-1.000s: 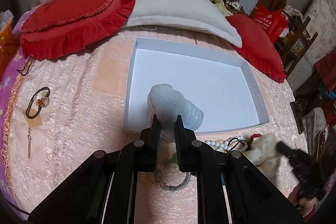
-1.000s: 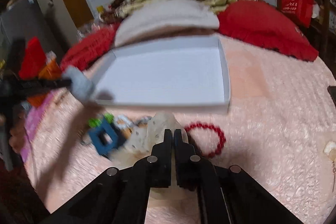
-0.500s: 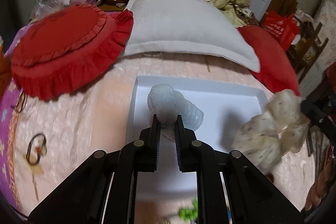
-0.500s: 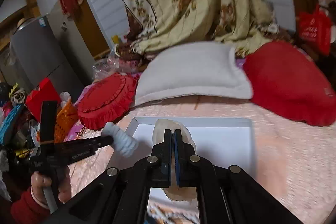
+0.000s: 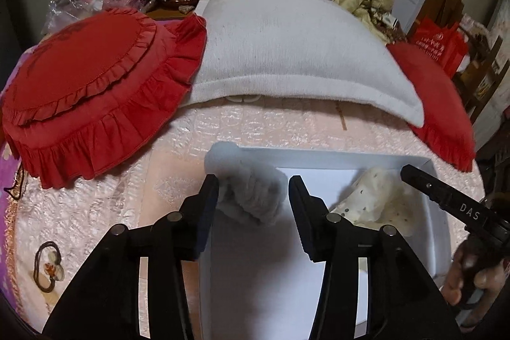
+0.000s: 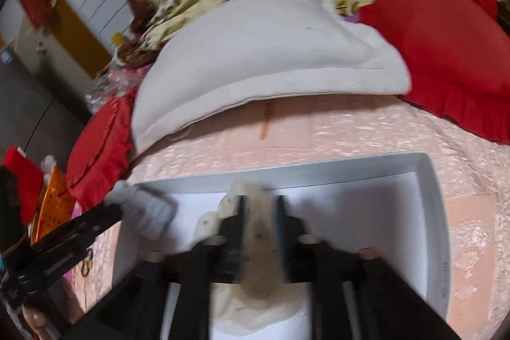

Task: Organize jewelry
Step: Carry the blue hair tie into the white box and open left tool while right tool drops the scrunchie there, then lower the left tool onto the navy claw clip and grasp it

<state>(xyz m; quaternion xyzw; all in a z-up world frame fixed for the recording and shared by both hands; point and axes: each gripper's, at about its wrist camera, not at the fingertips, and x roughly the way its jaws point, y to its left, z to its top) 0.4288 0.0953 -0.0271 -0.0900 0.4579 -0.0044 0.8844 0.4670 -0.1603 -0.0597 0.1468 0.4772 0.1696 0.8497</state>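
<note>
Now your left gripper [image 5: 253, 191] gapes around the grey scrunchie [image 5: 251, 196] over the white box [image 6: 433, 231]. Your right gripper [image 6: 258, 214], blurred, seems parted around the cream scrunchie [image 6: 258, 241].

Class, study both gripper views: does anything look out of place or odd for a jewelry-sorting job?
Yes. A hair tie with a charm lies alone on the pink bedspread, outside the white box. Inside the box sit only soft hair scrunchies: a grey one and a cream dotted one.
</note>
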